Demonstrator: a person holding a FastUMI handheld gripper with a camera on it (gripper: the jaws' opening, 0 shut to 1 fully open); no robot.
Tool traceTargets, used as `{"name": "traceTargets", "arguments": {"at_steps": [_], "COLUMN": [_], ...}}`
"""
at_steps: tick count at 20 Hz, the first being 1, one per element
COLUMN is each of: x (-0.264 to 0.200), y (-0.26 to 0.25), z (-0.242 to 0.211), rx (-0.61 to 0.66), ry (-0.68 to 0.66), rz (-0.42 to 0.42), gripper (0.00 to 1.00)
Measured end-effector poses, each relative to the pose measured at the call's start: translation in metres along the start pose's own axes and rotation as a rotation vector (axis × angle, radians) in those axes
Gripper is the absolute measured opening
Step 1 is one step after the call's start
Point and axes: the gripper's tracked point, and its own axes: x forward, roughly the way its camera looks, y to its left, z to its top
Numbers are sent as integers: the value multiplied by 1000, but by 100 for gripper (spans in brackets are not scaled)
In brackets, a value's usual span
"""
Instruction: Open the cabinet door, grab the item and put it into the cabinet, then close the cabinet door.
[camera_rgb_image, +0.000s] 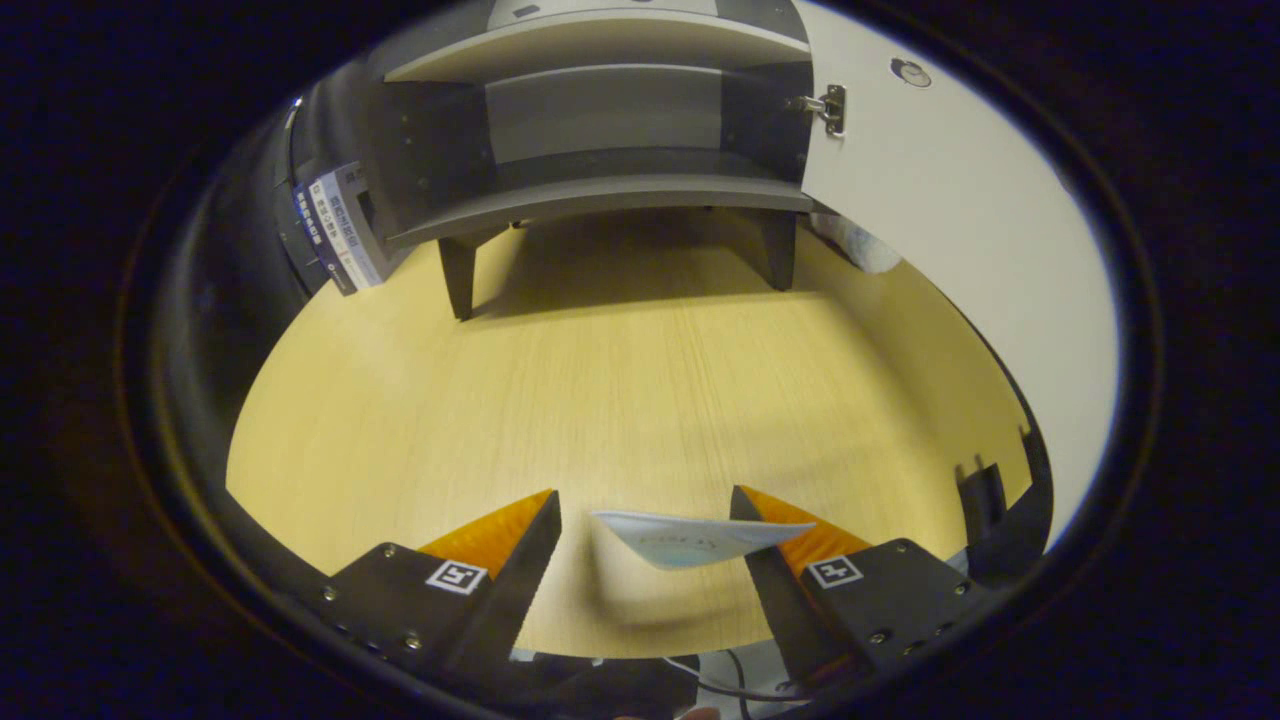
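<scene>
The fingers of the gripper stand spread, and a thin white packet sits between them, touching the right finger; whether it is pinched I cannot tell. Beyond it across the wooden surface, the grey cabinet has its white door swung open, so placing and closing seemingly remain.
</scene>
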Motion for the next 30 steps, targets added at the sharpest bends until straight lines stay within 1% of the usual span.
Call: {"name": "traceTargets", "arguments": {"at_steps": [1,2,3,4,5,7,9,11,13,15,18,22,30], "x": [5,7,9,11,11,11,9,4,-8,-20,-42,-76,-160], "y": [-4,-8,-11,-10,-10,-10,-7,-5,-1,4,12,16,28], "z": [0,0,-1,2,1,0,-2,3,20,46,89,150,258], "rx": [5,5,8,18,14,-8,-19,-29,-47,-59,-43,-30,-18], "ry": [0,2,2,-7,-3,1,8,1,-28,-75,-143,-236,-414], "rz": [-20,-38,-47,-38,-29,-18,1,13,24,39,63,71,133], "gripper": [97,86,74,62,54,53,45,45,45,45,45,45,44]}}
